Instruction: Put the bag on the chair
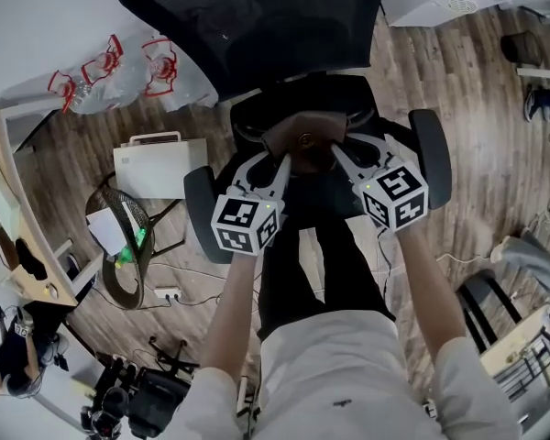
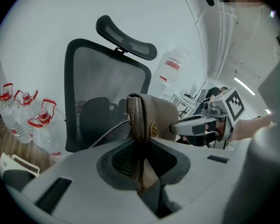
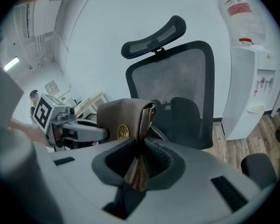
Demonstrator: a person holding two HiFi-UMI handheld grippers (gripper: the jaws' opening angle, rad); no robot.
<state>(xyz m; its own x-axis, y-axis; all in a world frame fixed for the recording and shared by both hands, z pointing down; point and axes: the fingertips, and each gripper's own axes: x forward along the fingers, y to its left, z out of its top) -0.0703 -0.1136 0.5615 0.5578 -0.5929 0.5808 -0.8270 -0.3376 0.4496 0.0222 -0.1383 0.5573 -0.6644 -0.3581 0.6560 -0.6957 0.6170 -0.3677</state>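
Nearest, 7 o'clock: left gripper (image 1: 280, 163), fingers clamped on brown bag (image 1: 304, 141) edge. 5 o'clock: right gripper (image 1: 341, 157), clamped likewise. Bag underside hidden; contact with chair (image 1: 257, 26) seat unclear.

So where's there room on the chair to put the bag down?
The seat looks bare, between the two armrests and in front of the mesh backrest; the brown bag hangs right above it. The floor on the left is crowded: water bottles, a white case.
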